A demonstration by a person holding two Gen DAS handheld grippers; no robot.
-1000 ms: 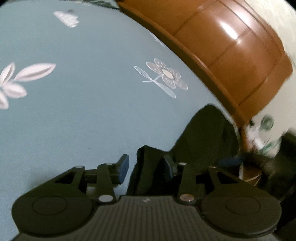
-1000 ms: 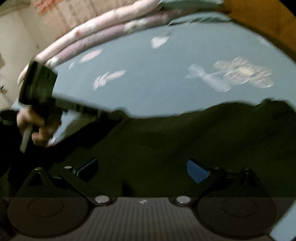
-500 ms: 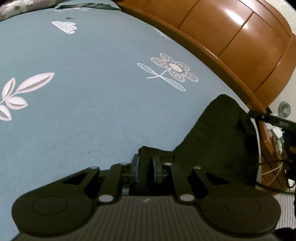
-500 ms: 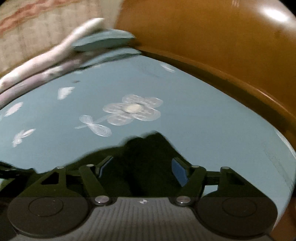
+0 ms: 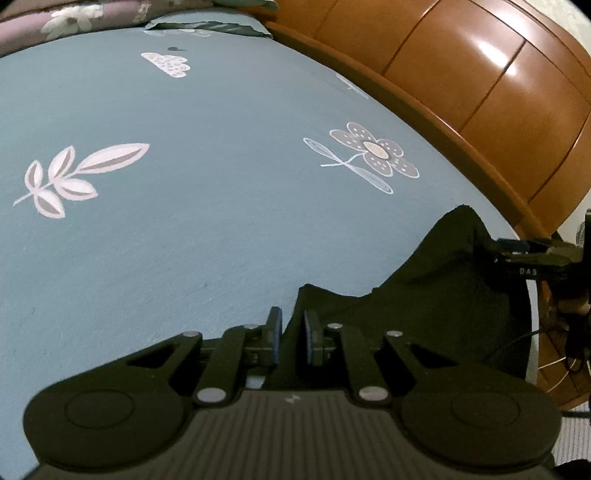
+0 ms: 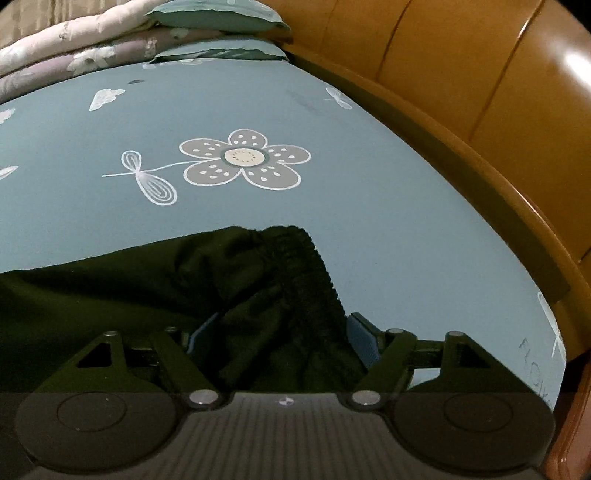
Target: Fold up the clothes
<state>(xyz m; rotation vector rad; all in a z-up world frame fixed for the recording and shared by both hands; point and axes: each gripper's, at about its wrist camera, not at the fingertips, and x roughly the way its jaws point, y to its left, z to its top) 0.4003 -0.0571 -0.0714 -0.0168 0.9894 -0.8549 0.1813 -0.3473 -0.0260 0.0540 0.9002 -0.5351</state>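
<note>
A dark green-black garment (image 5: 443, 295) lies crumpled at the near edge of a blue bed sheet (image 5: 184, 240). My left gripper (image 5: 291, 325) is shut on one raised corner of it, with cloth pinched between the blue pads. In the right wrist view the garment (image 6: 110, 288) spreads to the left, and its gathered elastic waistband (image 6: 295, 266) bunches up between the fingers of my right gripper (image 6: 277, 328). Those jaws stand wide and are opening, the pads beside the cloth rather than pressing it. The right gripper (image 5: 535, 254) also shows at the garment's far corner in the left wrist view.
A curved wooden bed board (image 6: 480, 129) runs along the right side of the sheet (image 6: 406, 221). Folded quilts (image 6: 74, 40) and a pillow (image 6: 221, 14) are stacked at the far end. Beyond the bed's right edge, cables and a fan (image 5: 561, 362) stand on the floor.
The left jaws closed onto the garment's corner. The right gripper swung right along the garment to its waistband, and its jaws narrowed around the bunched cloth.
</note>
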